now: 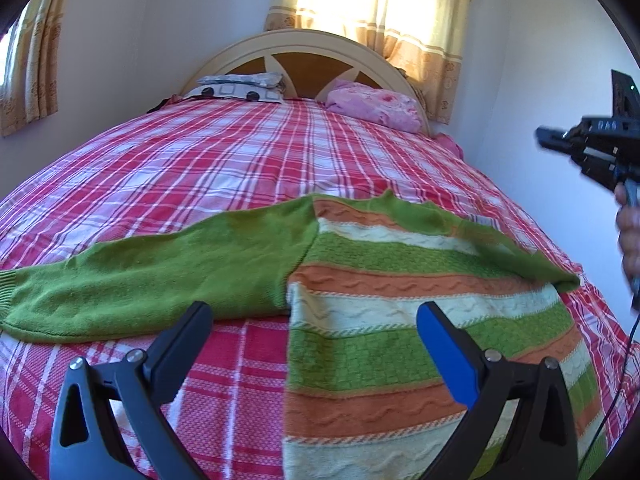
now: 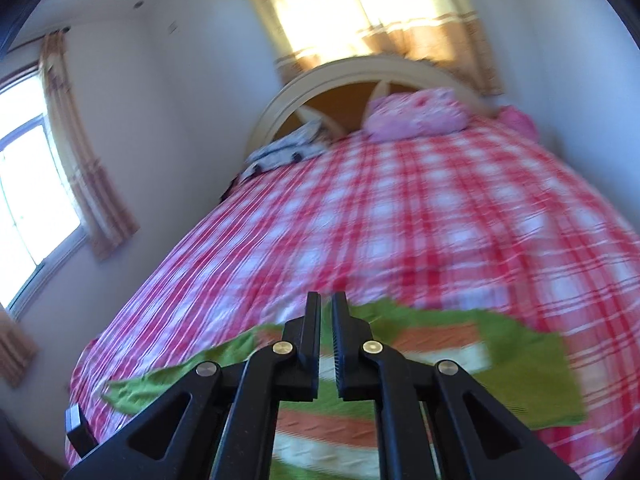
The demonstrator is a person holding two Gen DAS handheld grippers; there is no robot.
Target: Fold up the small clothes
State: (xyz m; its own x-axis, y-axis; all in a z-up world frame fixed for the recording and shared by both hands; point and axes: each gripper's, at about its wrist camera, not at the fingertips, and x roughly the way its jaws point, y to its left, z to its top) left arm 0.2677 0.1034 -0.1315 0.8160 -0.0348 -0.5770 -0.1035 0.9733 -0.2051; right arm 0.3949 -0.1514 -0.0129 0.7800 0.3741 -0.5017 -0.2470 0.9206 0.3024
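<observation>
A knitted sweater (image 1: 400, 320) with green, orange and cream stripes lies flat on the red plaid bed (image 1: 240, 160). Its green left sleeve (image 1: 160, 272) stretches out to the left, while the other green sleeve (image 1: 520, 252) lies slanted across the body's right side. My left gripper (image 1: 314, 309) hovers open over the sweater's near left edge, nothing between its fingers. A hand (image 1: 630, 232) holds my right gripper (image 1: 546, 136) in the air at the right, clear of the cloth. In the blurred right wrist view that gripper (image 2: 326, 300) is shut and empty above the sweater (image 2: 520, 360).
A pink pillow (image 1: 372, 106) and a folded grey patterned cloth (image 1: 240, 86) lie by the arched headboard (image 1: 304, 46). Curtained windows are behind the bed and on the left wall. A white wall runs close along the bed's right side.
</observation>
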